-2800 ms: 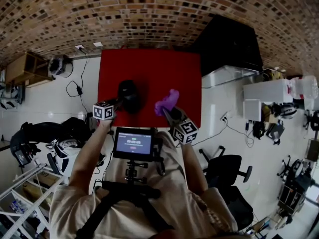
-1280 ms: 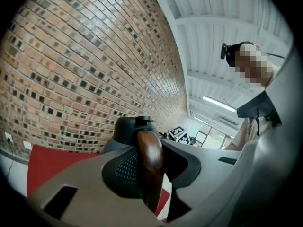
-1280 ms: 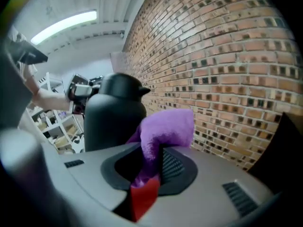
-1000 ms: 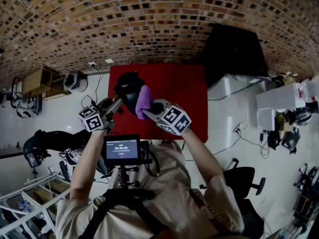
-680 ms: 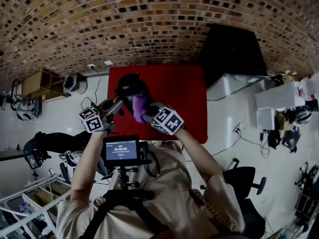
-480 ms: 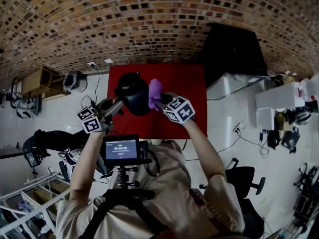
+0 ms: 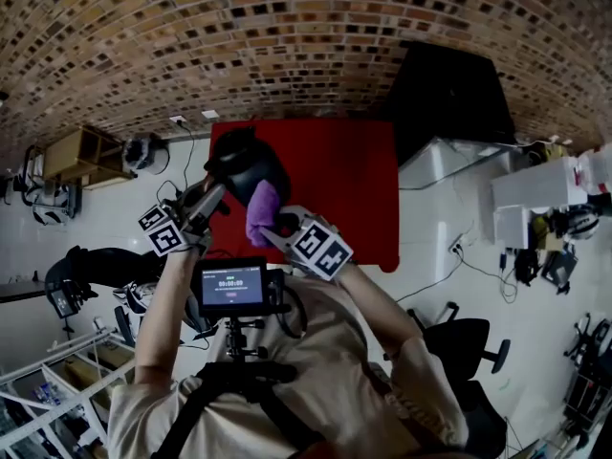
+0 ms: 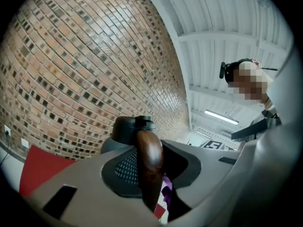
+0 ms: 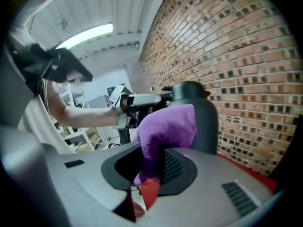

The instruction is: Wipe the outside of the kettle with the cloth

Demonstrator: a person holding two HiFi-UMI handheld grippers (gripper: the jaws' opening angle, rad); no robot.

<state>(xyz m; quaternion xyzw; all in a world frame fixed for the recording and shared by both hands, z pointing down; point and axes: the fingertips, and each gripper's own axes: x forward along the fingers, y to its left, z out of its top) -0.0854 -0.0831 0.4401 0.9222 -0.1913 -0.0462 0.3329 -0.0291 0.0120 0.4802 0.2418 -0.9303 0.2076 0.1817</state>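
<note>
left gripper (image 7: 214,195): jaws pinched tight on the kettle's brown handle (image 8: 150,164), the handle upright between them.
right gripper (image 7: 279,226): jaws closed on the purple cloth (image 9: 166,129), which bunches up out of the top of the grip.
kettle (image 7: 251,163): dark and lidded, held by its handle at the far left corner of the red table (image 7: 339,185); i can't tell whether its base touches the top.
cloth against kettle: the bunch sits at the kettle's near side, right up to the body; i can't be sure of real contact.
edges: the kettle hangs over the table's left edge, with the white floor (image 7: 105,204) just beyond.
open room: red top stretches away to the right of the kettle; a black cabinet (image 7: 448,84) stands beside the table's far right corner and the brick wall (image 7: 287,36) runs behind.
writing: black-and-white square markers on both gripper cubes; a small screen (image 7: 232,284) on the person's chest rig shows digits too small to read.
</note>
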